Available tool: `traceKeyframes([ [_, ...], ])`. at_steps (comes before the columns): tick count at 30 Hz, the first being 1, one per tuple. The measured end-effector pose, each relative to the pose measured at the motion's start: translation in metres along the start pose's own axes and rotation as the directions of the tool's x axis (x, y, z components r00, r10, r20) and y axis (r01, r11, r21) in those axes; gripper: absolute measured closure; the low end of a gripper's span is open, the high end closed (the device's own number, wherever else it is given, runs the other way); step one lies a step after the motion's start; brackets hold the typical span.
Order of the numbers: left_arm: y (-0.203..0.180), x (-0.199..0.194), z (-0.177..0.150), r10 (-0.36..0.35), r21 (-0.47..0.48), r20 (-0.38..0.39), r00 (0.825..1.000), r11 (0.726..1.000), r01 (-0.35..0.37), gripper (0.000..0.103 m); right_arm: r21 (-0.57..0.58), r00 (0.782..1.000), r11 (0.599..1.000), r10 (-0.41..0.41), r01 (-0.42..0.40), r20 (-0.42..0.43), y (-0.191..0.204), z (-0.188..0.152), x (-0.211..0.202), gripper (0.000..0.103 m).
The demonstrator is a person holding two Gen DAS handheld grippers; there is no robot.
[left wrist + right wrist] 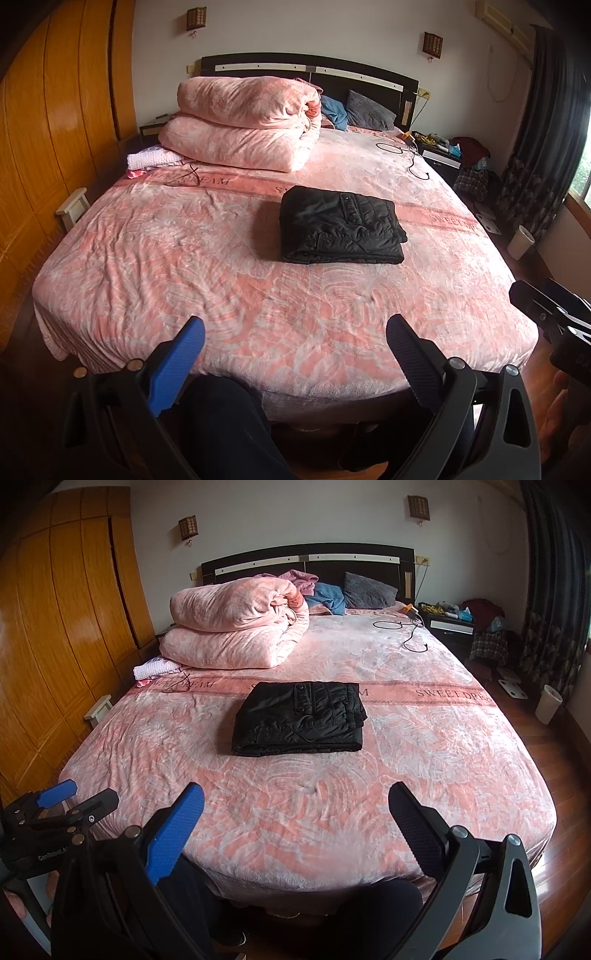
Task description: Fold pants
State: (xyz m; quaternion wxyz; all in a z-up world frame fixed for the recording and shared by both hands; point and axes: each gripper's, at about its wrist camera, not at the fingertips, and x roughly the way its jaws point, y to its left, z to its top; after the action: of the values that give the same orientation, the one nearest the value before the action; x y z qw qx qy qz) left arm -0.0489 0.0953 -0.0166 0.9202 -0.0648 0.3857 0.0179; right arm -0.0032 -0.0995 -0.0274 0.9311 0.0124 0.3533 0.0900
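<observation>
While both cameras look along the bed (147, 258) from its foot, the black pants (340, 229) lie folded into a flat rectangle near the middle of the pink cover, below the folded quilt (243, 125). Left gripper (295, 332) and right gripper (295, 801) hang over the near edge, fingers spread wide, holding nothing, well apart from the pants. Only the right wrist view shows the left gripper from outside, at lower left; only the left wrist view shows the wall unit (506, 26) at upper right.

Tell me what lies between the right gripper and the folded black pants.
Only bare pink bedspread between right gripper and pants, seen in the right wrist view.
</observation>
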Motion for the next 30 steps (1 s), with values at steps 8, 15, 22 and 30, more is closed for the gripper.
traceKeyframes([
  [8,0.0,0.003,0.001,-0.007,-0.001,-0.001,1.0,1.0,0.007,0.004,-0.004,1.0,1.0,0.006,-0.006,-0.006,0.001,0.001,0.005,0.003],
  [15,-0.002,0.0,0.004,0.023,-0.003,0.044,0.999,1.0,-0.023,0.004,0.003,1.0,1.0,0.01,-0.01,-0.009,0.001,0.002,0.008,0.003],
  [22,-0.004,-0.002,0.01,-0.007,0.0,0.048,0.999,1.0,0.007,0.004,0.012,1.0,1.0,0.007,-0.007,0.004,-0.002,0.003,0.007,0.003],
  [30,-0.007,-0.006,0.015,-0.024,0.01,0.063,0.998,1.0,0.023,0.004,0.008,1.0,1.0,0.004,-0.004,0.025,-0.004,0.011,0.004,0.003],
])
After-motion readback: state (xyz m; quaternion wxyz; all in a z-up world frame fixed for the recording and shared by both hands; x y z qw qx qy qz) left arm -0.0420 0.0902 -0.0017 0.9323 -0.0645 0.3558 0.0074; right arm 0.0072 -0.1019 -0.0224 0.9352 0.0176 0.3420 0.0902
